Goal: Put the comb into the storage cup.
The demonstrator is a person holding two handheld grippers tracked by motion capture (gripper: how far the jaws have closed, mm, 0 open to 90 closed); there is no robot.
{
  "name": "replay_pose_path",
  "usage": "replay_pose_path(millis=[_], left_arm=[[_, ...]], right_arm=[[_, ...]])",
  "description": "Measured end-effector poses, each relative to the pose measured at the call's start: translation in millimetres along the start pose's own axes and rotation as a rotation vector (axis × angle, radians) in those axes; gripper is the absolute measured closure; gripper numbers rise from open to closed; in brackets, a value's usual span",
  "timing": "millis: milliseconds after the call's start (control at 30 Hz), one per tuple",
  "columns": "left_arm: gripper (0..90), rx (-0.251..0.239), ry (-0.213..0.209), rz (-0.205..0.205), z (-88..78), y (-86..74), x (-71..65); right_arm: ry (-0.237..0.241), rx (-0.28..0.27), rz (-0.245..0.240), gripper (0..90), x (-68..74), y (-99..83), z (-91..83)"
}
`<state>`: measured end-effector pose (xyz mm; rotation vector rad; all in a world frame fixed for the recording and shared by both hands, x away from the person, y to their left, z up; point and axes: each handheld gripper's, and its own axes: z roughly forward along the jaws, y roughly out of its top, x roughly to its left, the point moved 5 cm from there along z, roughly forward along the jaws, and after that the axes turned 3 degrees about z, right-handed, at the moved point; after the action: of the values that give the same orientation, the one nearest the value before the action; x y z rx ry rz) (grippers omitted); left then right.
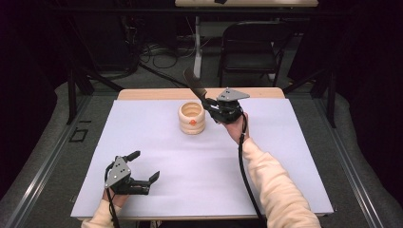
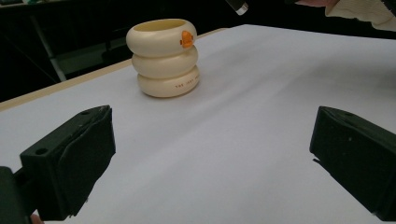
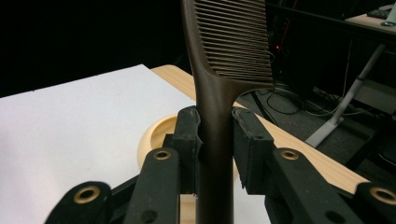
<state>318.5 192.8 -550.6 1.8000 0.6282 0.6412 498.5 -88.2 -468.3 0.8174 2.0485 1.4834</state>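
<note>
High view first: your right gripper (image 1: 207, 105) is raised over the far part of the white sheet (image 1: 157, 142), just right of the cream ringed holder (image 1: 192, 118), and it grips a dark comb (image 1: 195, 85) by the handle. The comb slants up and away to the left, its toothed end above the wooden table edge (image 1: 142, 93). Your left gripper (image 1: 144, 166) sits low at the near left of the sheet, jaws spread wide and holding nothing, well apart from the holder. A black folding chair (image 1: 249, 45) stands beyond the table.

Left gripper view: your two black jaws stand far apart at the bottom corners with bare white sheet (image 2: 243, 140) between them. The holder (image 2: 164, 57) stands upright ahead and to the left, three stacked rings with an orange mark near the rim and small lettering on the lowest ring.

Right gripper view: your jaws are clamped on both sides of the comb (image 3: 219, 93) handle, the teeth rising above them and pointing right. The holder's (image 3: 154, 140) open rim shows just behind and below the jaws, on the sheet (image 3: 70, 130).
</note>
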Motion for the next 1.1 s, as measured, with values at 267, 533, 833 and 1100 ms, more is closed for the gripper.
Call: replay_pose_path(millis=[267,533,833,1100], left_arm=[[0.1,-0.001,-0.001,0.0,-0.1,0.1,0.0],[0.1,-0.001,0.0,-0.001,-0.2,0.2,0.0],[0.1,-0.002,-0.001,-0.002,0.0,0.1,0.1],[0.1,-0.001,0.0,-0.001,-0.1,-0.1,0.7]], right_arm=[[0.012,-0.035,-0.011,72.7,3.1,8.8,11.3],[0.016,-0.075,-0.021,72.6,6.8,18.3,22.3],[0.024,-0.114,-0.03,72.6,12.6,30.1,34.4],[0.052,-0.126,-0.044,72.7,18.7,34.8,49.4]])
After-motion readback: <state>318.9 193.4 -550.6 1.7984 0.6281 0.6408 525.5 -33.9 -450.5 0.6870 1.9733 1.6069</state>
